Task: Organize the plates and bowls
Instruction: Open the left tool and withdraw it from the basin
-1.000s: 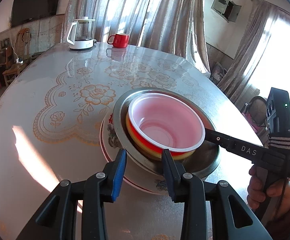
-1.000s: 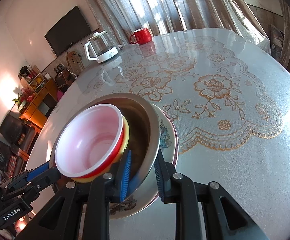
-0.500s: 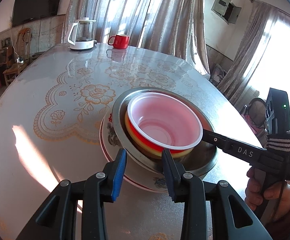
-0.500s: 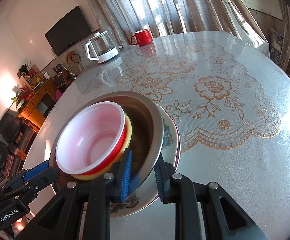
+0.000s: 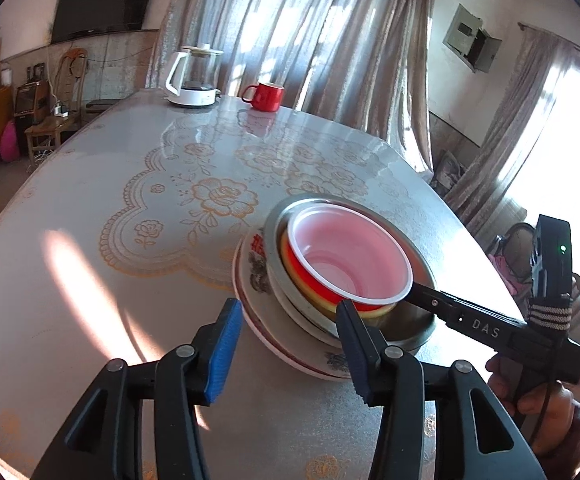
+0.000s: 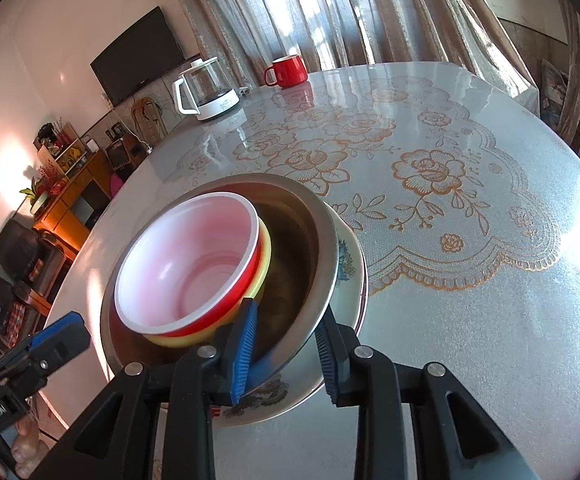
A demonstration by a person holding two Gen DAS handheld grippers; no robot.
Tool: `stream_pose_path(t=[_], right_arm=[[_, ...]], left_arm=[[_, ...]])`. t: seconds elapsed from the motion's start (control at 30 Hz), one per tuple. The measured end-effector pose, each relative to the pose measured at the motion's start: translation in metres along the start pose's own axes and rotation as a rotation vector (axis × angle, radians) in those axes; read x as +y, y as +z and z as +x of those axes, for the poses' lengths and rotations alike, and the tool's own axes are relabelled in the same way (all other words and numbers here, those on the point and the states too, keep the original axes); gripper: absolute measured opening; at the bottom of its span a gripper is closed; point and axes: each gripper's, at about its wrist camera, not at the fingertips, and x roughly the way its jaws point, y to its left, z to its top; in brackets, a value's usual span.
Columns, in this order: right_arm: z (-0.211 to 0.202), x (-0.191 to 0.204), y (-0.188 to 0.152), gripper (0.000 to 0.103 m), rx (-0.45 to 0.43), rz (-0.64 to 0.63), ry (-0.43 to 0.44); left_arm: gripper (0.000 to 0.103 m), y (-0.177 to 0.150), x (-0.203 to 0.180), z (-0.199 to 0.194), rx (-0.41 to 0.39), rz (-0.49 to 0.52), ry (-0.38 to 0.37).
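Bowls and plates stand nested in one stack near the table's near edge, toward its right-hand side in the left wrist view: a red bowl with a white-pink inside sits in a yellow bowl, both lean against one side of a wide steel bowl, and that rests on flowered plates. What could go wrong is mostly a matter of the release. The right gripper straddles the steel bowl's rim, one blue pad inside and one outside, and its jaws have just been opening to a narrow gap; whether the pads still touch the metal is hard to tell from this angle. If it draws back while a pad drags on the rim, the steel bowl could slide on the glossy plates or tip, and the off-centre plastic bowls would shift with it. The left gripper has also just been opening; its jaws stand moderately wide with the plates' edge and the steel rim between them, pads clear. A careless sweep there could nudge the plates toward the edge, and the smooth plastic table cover offers little friction. The stack looks light on top and heavy below, thin plastic over metal over ceramic, so the lower pieces should stay put. A glass kettle and a red mug stand well apart at the far edge.
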Motion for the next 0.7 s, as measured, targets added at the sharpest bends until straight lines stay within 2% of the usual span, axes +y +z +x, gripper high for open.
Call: stream_pose_path(t=[0.1,0.27,0.33,0.43,0.7], right_arm=[[-0.006,-0.001,0.001,0.030,-0.022,0.005,-0.016],[-0.024,0.003,0.001,0.035,-0.086,-0.002,-0.077],[-0.032,0.008,-0.001,0.037,-0.118,-0.017,-0.108],[-0.041,0.016,-0.006,0.038,-0.153,-0.041,-0.137],[-0.042,0.039,-0.030,0.041,-0.185,-0.076,-0.203]], left_arm=[[0.050,0.000,0.000,-0.005,-0.022,0.004,0.053],[0.062,-0.002,-0.001,-0.014,-0.063,0.002,0.152],[0.071,-0.004,-0.004,-0.017,-0.080,0.010,0.188],[0.076,-0.006,-0.006,-0.020,-0.100,0.015,0.247],[0.086,-0.016,-0.013,-0.024,-0.124,0.044,0.335]])
